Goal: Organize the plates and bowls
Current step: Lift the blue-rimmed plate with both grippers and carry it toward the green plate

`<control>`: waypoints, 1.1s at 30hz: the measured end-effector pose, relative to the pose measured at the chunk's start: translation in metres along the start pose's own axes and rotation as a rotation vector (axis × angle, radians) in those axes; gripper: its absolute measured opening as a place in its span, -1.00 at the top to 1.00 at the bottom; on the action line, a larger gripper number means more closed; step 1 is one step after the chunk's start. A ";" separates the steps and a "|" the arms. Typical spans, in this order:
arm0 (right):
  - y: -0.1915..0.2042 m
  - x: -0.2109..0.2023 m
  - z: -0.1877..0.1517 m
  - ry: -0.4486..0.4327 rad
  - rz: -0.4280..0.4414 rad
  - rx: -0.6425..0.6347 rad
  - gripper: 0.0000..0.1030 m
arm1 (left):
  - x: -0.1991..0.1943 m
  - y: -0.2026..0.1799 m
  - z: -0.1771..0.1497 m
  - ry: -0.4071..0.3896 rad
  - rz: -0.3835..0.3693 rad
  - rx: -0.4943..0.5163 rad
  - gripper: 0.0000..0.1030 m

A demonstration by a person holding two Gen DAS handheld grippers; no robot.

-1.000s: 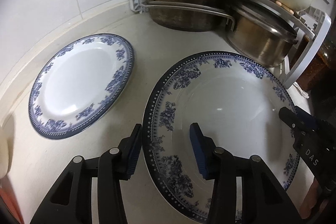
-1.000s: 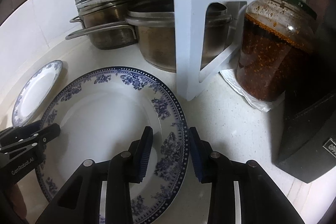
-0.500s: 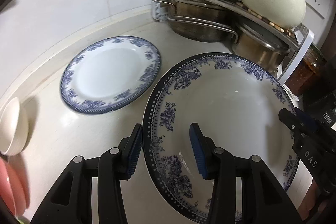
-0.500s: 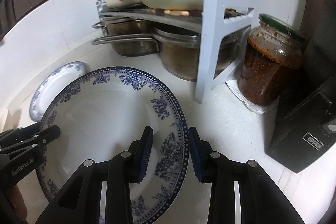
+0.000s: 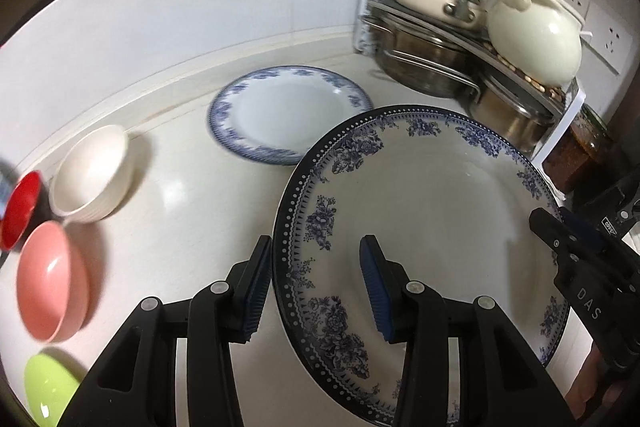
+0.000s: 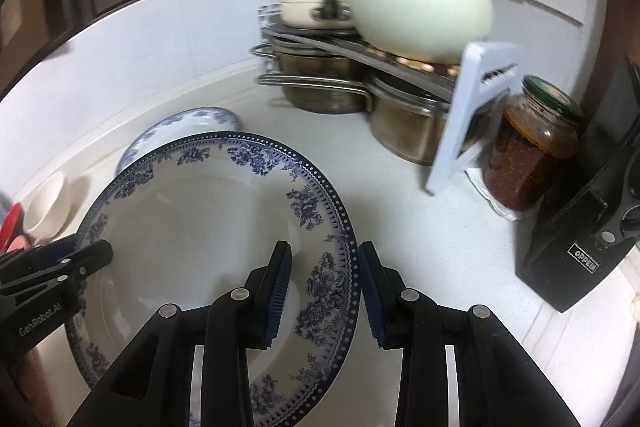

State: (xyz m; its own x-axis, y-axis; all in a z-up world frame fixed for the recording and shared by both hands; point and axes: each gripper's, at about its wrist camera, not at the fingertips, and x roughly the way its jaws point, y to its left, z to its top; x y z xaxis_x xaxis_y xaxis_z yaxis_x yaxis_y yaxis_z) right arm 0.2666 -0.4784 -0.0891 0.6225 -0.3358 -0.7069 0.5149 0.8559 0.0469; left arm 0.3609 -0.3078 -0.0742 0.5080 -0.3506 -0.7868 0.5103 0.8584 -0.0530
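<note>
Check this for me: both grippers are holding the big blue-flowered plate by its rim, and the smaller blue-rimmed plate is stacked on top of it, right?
Not quite. Both the left gripper and right gripper do hold the big plate by its rim, but the smaller plate lies on the counter behind it, as the left wrist view shows.

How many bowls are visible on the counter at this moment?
4, all at the left edge: white bowl nearest the wall, red bowl, pink bowl, green bowl lowest. More may sit out of frame.
</note>
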 end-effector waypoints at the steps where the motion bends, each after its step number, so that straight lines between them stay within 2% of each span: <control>1: 0.005 -0.005 -0.001 0.000 0.009 -0.007 0.31 | -0.005 0.004 -0.002 -0.004 0.006 -0.006 0.15; 18: 0.088 -0.055 -0.022 -0.011 0.121 -0.111 0.30 | -0.080 0.092 -0.056 -0.044 0.097 -0.142 0.16; 33: 0.184 -0.077 -0.039 -0.014 0.266 -0.225 0.31 | -0.134 0.183 -0.098 -0.091 0.236 -0.276 0.16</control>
State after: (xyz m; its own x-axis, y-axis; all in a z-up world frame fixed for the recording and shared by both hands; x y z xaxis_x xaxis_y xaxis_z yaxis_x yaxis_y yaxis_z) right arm 0.2905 -0.2796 -0.0533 0.7265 -0.0931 -0.6808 0.1914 0.9790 0.0703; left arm 0.3176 -0.0670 -0.0388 0.6553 -0.1525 -0.7398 0.1716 0.9839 -0.0507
